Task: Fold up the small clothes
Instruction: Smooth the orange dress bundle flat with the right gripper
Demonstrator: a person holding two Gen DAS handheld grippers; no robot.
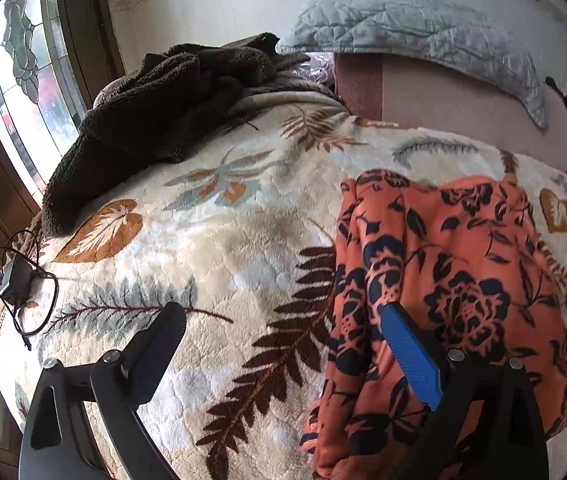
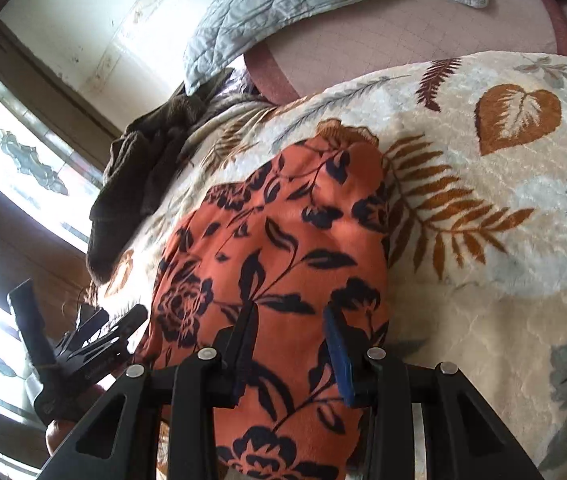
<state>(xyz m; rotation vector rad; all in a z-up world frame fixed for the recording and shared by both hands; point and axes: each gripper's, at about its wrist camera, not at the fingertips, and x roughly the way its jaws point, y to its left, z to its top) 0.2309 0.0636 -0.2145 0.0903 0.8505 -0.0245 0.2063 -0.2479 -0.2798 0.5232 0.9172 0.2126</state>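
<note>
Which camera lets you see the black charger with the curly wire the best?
The left wrist view. The black charger lies at the bed's left edge there, its wire looped around it, all in plain sight. In the right wrist view I cannot find it; the left gripper fills that side.

One orange garment (image 1: 443, 280), one brown blanket (image 1: 155, 120), one pillow (image 1: 403, 24).
</note>
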